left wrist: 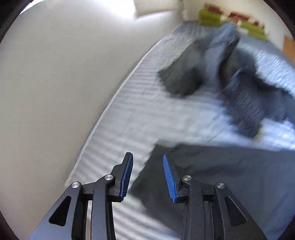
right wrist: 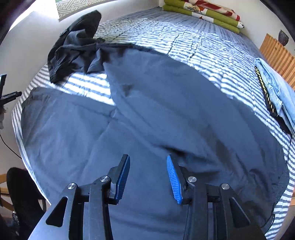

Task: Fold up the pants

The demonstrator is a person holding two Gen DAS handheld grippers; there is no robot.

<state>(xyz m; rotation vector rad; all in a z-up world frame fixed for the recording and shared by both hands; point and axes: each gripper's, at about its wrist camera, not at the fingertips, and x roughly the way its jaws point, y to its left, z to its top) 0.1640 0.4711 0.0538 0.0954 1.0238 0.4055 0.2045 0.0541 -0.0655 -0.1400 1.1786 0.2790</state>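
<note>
Pants [right wrist: 140,118] in dark blue-grey cloth lay spread flat over a blue-and-white striped bedspread [right wrist: 193,40], filling most of the right wrist view from 6 o'clock up past the centre. One leg ran toward 12 o'clock, the other toward 9 o'clock, with a strip of striped cover showing between them.

The right gripper [right wrist: 148,175] pointed steeply down at the pants, its blue-padded jaws partly apart with nothing pinched between them; whether the tips touched the cloth could not be told.

The left gripper [left wrist: 148,175] stood over a corner of the pants [left wrist: 212,175] at the bed's edge, jaws likewise partly apart and empty, the cloth lying below and to 3 o'clock of it. That view was blurred.

At 10 o'clock in the right wrist view a crumpled black garment [right wrist: 73,46] sat touching the end of one pant leg. Folded light blue jeans [right wrist: 276,88] rested on a dark garment with a yellow-patterned edge [right wrist: 265,92] at 3 o'clock. A folded green, red and white blanket [right wrist: 202,13] lay at 1 o'clock against the wall.
</note>
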